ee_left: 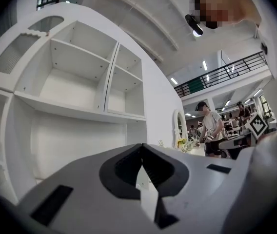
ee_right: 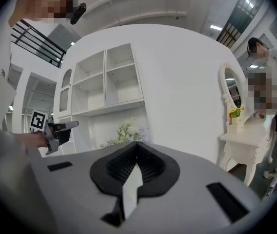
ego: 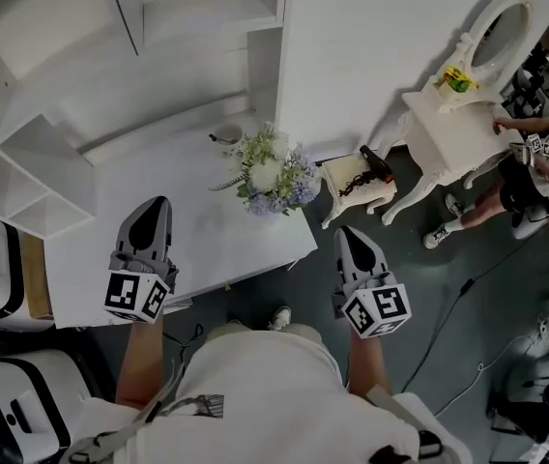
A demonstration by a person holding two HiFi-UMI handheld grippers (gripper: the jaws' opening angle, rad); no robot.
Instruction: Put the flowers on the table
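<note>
A bouquet of white and pale purple flowers (ego: 273, 174) stands on the white table (ego: 163, 187), near its right corner. In the right gripper view the flowers (ee_right: 128, 130) show just above my jaws, in front of the shelves. My left gripper (ego: 157, 204) hovers over the table's front edge, left of the bouquet and apart from it. Its jaws are shut and hold nothing (ee_left: 142, 164). My right gripper (ego: 346, 232) is off the table's right corner, below the flowers, also shut and empty (ee_right: 137, 160).
A small white bowl (ego: 226, 135) sits behind the bouquet. White shelving (ego: 33, 177) lines the back and left. To the right are a stool (ego: 357, 189) with a dark hair dryer (ego: 376, 163), a white dressing table (ego: 448, 133) and a person (ego: 535, 167).
</note>
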